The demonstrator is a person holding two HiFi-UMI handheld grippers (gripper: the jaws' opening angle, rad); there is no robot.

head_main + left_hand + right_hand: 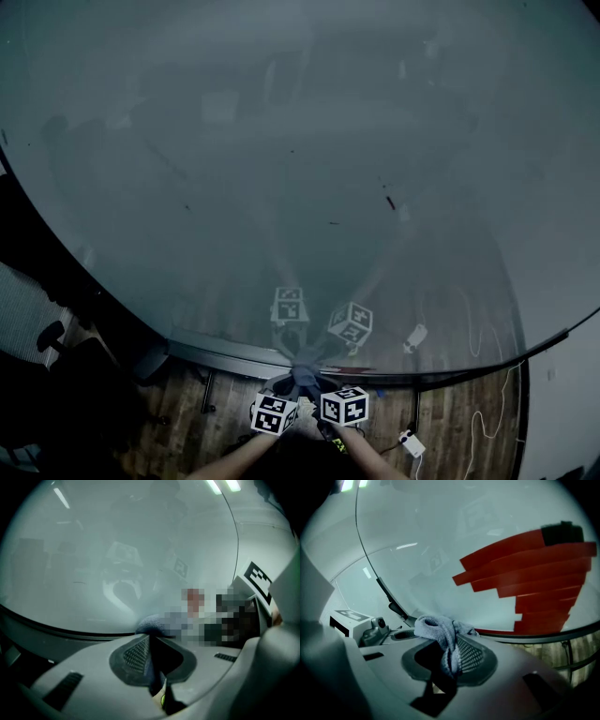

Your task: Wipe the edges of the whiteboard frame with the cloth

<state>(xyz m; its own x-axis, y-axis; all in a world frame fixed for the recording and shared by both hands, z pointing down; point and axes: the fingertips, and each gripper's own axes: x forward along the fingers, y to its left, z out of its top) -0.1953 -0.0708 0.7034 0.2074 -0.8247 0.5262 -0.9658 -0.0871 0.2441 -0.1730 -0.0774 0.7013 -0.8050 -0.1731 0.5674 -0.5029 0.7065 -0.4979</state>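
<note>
Grey cloth point(439, 629), clenched by left hand-held gripper point(149, 643), right hand-held gripper point(453, 648), at whiteboard frame point(221, 349)

Right gripper point(449, 652) clamped on bunched grey cloth point(436, 627), whiteboard frame point(534, 638) just beyond, red stripes point(534, 569) above
</note>
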